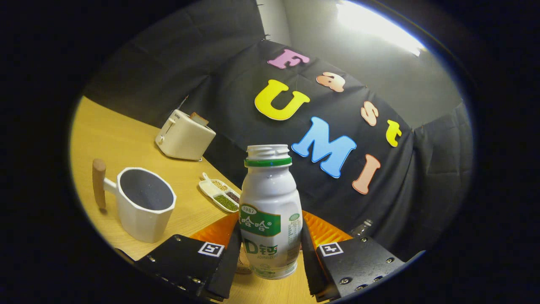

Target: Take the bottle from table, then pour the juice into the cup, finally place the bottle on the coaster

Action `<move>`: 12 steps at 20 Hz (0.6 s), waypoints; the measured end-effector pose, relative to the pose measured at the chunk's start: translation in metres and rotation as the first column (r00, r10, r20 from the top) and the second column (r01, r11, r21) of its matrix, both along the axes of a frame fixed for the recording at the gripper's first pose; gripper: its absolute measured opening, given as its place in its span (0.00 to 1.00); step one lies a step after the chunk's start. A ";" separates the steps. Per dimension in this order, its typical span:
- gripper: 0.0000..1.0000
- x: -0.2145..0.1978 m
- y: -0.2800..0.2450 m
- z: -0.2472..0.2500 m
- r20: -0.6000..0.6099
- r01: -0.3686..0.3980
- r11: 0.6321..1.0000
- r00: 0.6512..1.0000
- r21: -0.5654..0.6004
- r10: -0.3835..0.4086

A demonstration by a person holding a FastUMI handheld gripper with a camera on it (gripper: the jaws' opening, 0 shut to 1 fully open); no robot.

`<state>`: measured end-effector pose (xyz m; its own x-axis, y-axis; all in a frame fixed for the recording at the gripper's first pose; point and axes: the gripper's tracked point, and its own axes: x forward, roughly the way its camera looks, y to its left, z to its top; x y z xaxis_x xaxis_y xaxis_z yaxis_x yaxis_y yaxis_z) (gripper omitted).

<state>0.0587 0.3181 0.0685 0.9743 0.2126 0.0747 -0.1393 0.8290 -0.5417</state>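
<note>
— Where's it at, from where you stand?

— The hand-held gripper (270, 257) has the bottle (270, 215) between its two fingers, low on the body, both black fingers pressed against its sides. The bottle looks lifted and a bit tilted with the view; its base seems clear of the surface (109, 139), though I can't be sure.

— Cap on?

— No, the neck is open, threads showing above a green ring.

— And the cup?

— The white cup (143, 202) with the wooden handle stands off to the left of the fingers, beside the bottle but apart. Inside looks dark; I can't tell if any juice is in it.

— So the pour?

— I'd judge the take is done, pouring not begun, since the bottle is near upright. The orange ribbed coaster (320, 230) lies just behind the bottle. A toaster (184, 136) and a small dish of grains (219, 195) sit farther back.
</note>
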 end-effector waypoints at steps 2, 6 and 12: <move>0.67 0.003 -0.002 0.000 -0.015 -0.001 0.999 1.000 0.040 0.001; 0.67 0.009 -0.002 -0.004 -0.057 -0.026 0.990 0.998 0.141 0.034; 0.67 0.018 -0.005 -0.004 -0.088 -0.067 0.925 0.990 0.373 0.108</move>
<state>0.0766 0.3126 0.0640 0.9595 0.2746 0.0620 -0.2600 0.9489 -0.1791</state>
